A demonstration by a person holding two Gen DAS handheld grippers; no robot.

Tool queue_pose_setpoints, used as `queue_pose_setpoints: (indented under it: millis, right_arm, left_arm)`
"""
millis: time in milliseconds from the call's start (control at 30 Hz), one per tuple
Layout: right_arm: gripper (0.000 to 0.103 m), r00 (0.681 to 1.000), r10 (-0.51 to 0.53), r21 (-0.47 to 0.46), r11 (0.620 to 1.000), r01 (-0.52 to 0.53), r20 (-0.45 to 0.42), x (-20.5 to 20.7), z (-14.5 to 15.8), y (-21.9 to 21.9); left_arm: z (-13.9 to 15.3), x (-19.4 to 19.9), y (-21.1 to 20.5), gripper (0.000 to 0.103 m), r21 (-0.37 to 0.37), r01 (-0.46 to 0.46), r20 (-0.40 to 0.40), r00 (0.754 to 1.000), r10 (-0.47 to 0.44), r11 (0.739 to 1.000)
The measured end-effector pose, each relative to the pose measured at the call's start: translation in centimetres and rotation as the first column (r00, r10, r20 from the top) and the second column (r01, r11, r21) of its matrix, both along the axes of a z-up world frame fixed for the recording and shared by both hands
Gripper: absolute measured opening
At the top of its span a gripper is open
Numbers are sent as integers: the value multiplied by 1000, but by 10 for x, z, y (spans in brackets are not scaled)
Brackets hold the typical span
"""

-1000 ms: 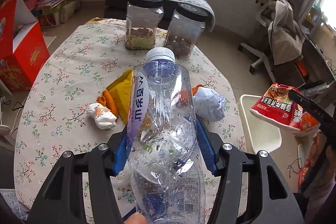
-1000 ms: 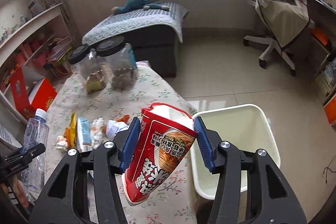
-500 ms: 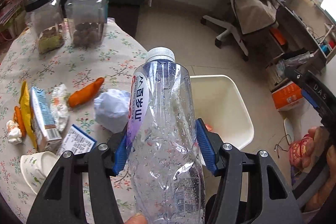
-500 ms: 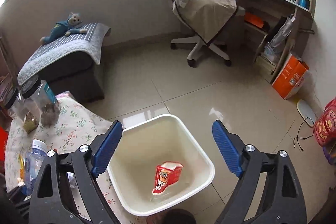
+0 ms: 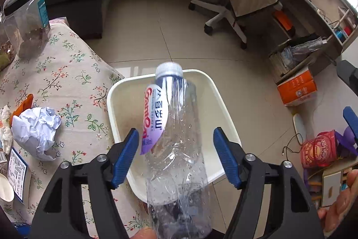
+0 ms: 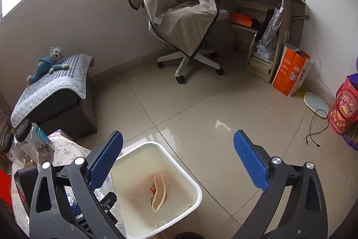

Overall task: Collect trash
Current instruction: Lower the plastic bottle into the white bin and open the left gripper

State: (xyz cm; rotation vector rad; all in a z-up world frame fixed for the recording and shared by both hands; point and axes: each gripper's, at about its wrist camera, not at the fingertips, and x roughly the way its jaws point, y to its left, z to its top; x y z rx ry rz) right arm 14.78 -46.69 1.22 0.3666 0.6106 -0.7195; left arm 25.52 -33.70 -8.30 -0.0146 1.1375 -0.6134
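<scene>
left hand-held gripper (image 5: 175, 157): fingers spread, clear of bottle (image 5: 176, 149) at frame centre, over bin (image 5: 116, 93) | right hand-held gripper (image 6: 177, 160): wide open, empty, above bin | red packet (image 6: 158, 192) in bin | paper ball (image 5: 35, 129) on bench (image 5: 67, 73), left

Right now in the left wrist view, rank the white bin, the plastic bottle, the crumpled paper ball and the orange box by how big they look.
1. white bin and plastic bottle: too close to call, since the bottle sits nearest the lens, between the open left gripper's fingers.
2. crumpled paper ball
3. orange box, farther off on the floor.
</scene>
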Motion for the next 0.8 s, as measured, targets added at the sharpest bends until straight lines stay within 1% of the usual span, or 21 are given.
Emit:
queue_pose_setpoints:
  millis: [100,200,367,500,667,800]
  right_arm:
    - [96,1000,-13,3,1000,13,15,-5,2,-3]
    - [96,1000,2,2,1000,-2,11,-4,2,1]
    - [96,997,65,-28,997,-66,-28,2,-1,19]
    - [96,988,137,-42,989,-140,-68,4,-5,40]
    - [96,962,239,-49,968,-248,-132,10,-14,73]
    - [96,925,339,-3,939,-345,-173,18,-22,100]
  left_arm:
    - [3,-4,0,76,-2,1,6,1000,-1,1000]
    - [5,-10,8,77,32,-14,40,999,12,999]
    - [6,-20,35,78,87,-54,77,996,47,995]
    - [10,-28,60,79,117,-88,99,992,77,989]
    - [14,-39,99,80,148,-117,112,989,101,982]
    - [13,-52,136,82,197,-127,118,987,105,972]
